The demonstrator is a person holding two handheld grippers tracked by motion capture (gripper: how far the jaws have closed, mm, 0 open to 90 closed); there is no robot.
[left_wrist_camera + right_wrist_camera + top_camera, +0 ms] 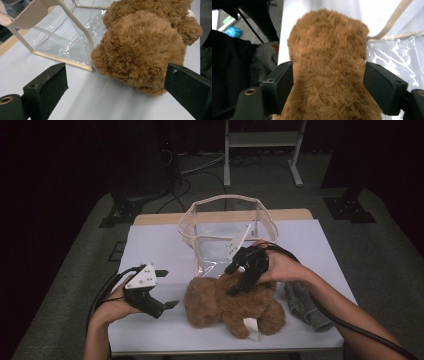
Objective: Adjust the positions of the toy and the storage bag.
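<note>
The worktop point(150, 245), covered in white, carries everything, and the brown teddy bear point(232, 305) lying on it near the front edge serves as the landmark here. Just behind the bear stands a clear plastic bag point(225, 232) with cream trim, its mouth propped open upward, probably so the bear can go in from above; in the left gripper view its trimmed corner sits just beside the bear's head. To the bear's right, touching or nearly so, lies a grey cloth point(305, 305), seemingly set aside. Above the bear's back, the right hand-held gripper point(246, 275) comes down with its jaws spread wide to either side of the plush body; the right gripper view shows the fur bulging between the pads, though whether they press on it yet I cannot tell, so this looks like a grasp about to be made. Left of the bear and apart from it, the left hand-held gripper point(162, 290) rests low, jaws wide and empty, pointed at the head, likely waiting to steady it.
</note>
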